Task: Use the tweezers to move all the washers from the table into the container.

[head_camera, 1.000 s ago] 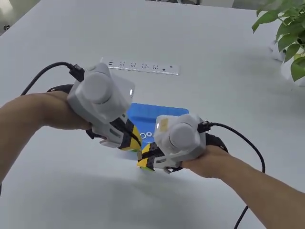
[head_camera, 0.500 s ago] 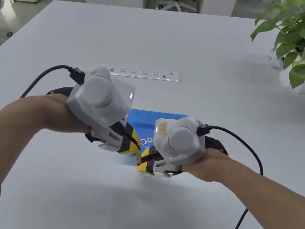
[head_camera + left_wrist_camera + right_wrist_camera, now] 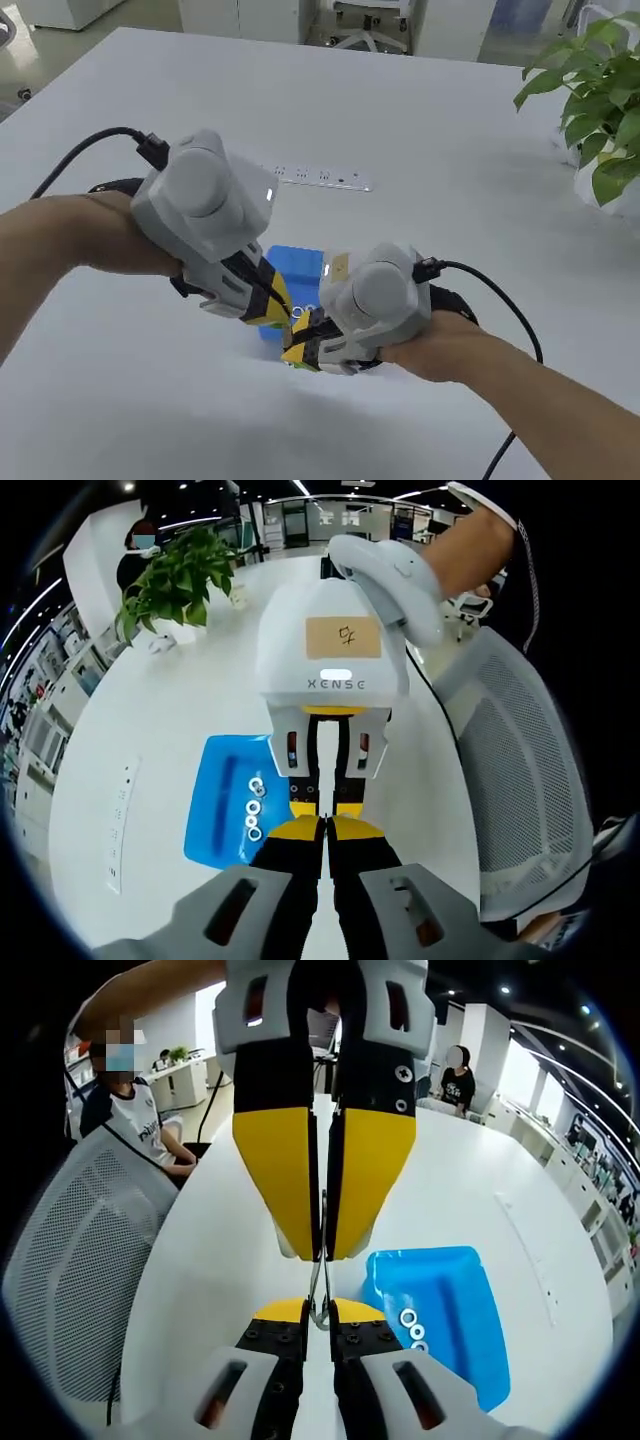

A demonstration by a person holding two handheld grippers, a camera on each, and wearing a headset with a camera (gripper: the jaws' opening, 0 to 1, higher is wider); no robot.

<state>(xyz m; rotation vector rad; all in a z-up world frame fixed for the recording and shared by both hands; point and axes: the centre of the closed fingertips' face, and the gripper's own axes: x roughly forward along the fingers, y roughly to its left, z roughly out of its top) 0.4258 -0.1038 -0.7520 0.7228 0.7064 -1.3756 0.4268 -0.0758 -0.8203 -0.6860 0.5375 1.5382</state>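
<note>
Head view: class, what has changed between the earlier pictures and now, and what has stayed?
The left gripper and right gripper have closed in tip to tip over the blue tray, now covering the washers. Tray and power strip stayed; the overall shift is the camera's.

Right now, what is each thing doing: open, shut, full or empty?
left gripper: jaws shut on the tweezers
right gripper: jaws shut on the tweezers too
blue container: open on top, three washers inside
washers: lying flat in a row
power strip: lying flat on the table
</note>
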